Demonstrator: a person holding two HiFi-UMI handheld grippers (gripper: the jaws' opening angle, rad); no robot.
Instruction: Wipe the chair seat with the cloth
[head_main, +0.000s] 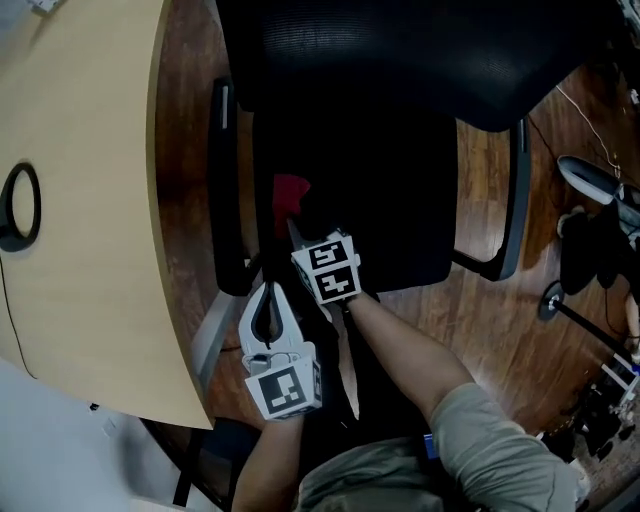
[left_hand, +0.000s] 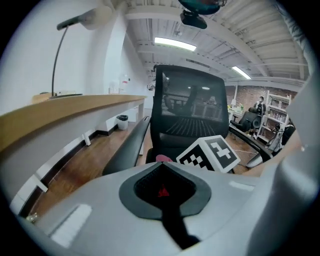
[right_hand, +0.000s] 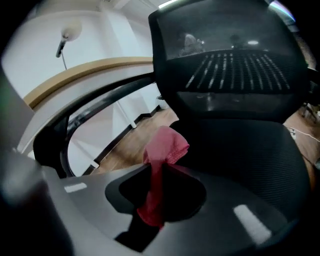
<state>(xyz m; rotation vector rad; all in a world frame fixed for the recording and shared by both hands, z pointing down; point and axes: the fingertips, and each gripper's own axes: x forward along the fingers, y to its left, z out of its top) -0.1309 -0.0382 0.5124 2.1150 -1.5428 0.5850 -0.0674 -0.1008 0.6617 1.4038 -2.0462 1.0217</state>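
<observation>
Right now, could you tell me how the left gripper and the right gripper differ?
The right gripper is shut on the red cloth; the left gripper is shut on nothing. The right gripper reaches over the chair seat; the left gripper hangs short of it, nearer the person. Both bear marker cubes.

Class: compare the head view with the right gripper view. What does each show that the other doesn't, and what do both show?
Head view only: the left gripper, the person's arm, the desk from above, and the floor.
Right gripper view only: the cloth pinched in the right gripper, and the backrest's front.
Both: the red cloth, the black seat and the armrest.
</observation>
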